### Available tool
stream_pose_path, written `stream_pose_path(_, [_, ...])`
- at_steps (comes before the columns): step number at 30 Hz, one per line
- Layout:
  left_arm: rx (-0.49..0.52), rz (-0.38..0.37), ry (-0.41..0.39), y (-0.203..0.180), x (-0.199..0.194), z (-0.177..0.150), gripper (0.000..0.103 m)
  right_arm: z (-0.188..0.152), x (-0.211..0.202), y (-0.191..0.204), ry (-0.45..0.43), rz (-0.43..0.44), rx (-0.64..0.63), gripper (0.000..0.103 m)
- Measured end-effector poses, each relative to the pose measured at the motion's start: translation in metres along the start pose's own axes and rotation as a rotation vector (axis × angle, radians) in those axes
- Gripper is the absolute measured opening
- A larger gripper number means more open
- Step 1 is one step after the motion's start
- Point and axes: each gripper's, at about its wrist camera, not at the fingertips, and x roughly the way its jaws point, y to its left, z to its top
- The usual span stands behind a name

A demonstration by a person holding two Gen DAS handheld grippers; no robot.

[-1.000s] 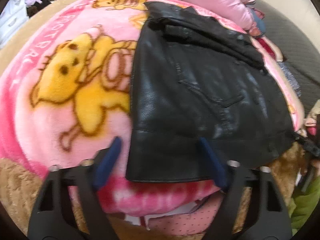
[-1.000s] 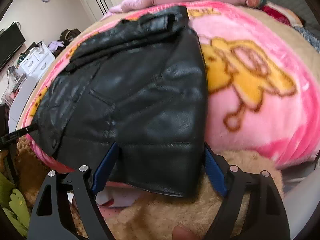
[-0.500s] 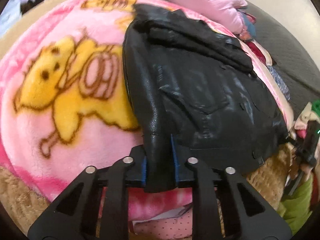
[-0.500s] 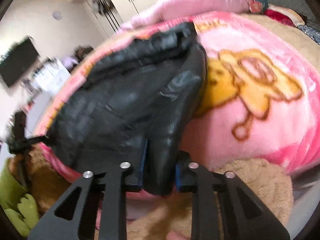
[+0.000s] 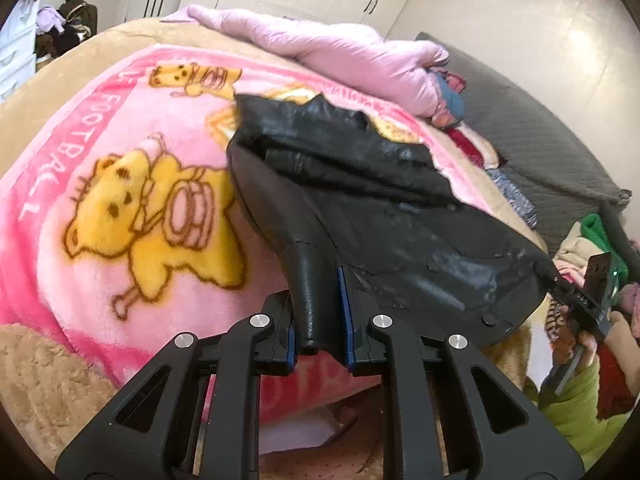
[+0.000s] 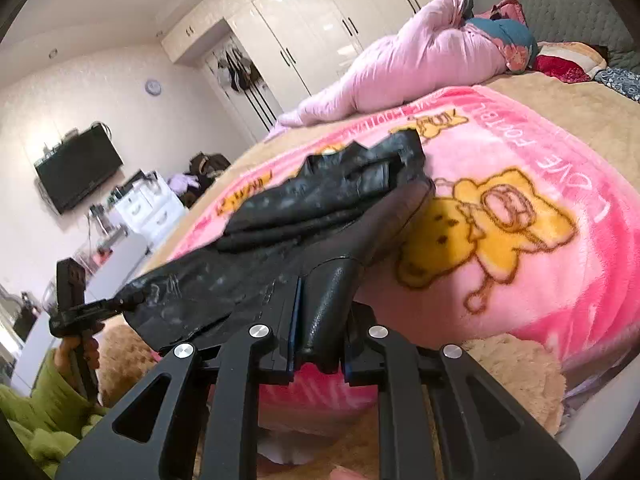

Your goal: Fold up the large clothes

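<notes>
The black leather jacket lies on the pink bear-print blanket spread over my bed, and its near hem is lifted off the blanket at both corners. The rest of it slopes away from me, with the collar end resting farther up the blanket, below the pink quilt bunched near the headboard.

My left gripper is clamped on the hem corner on the jacket's left side. A thick fold of leather fills the narrow gap between the blue pads, and the pads press on it from both sides. The jaws have just been closing, and the leather sits between them.

My right gripper is clenched in the same way on the opposite hem corner of the jacket. A pinched ridge of leather stands up between its fingers, and the pads grip it firmly. These jaws have also just been closing on the leather.

Between the two corners the hem hangs taut, clear of the blanket. In the left wrist view my right gripper shows at the far right edge, holding the other end of the hem, with my hand and green sleeve below it. In the right wrist view my left gripper appears at the left edge, and the hem runs from it toward the near fingers.
</notes>
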Motion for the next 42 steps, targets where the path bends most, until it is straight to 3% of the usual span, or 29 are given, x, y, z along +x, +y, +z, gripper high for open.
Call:
stream_pose_path(7, [0.016,-0.022,-0.039,-0.005,-0.002,0.027,0.009,0.024,-0.003,0.011,-0.058,-0.010,0.009,0.015])
stream_pose_path(14, [0.040,-0.030,-0.117,-0.010,0.002,0.074,0.009,0.067,0.007,0.020,-0.116,-0.021,0.018,0.015])
stream_pose_path(30, [0.029,-0.011,-0.187,0.002,0.052,0.158,0.009,0.152,0.078,0.009,-0.165,-0.076,0.029,0.016])
stream_pose_path(35, [0.020,0.013,-0.181,0.007,0.073,0.183,0.010,0.176,0.108,-0.004,-0.154,-0.090,0.073,0.016])
stream_pose_path(42, [-0.035,0.038,-0.150,0.029,0.115,0.211,0.011,0.204,0.158,-0.025,-0.141,-0.176,0.110,0.018])
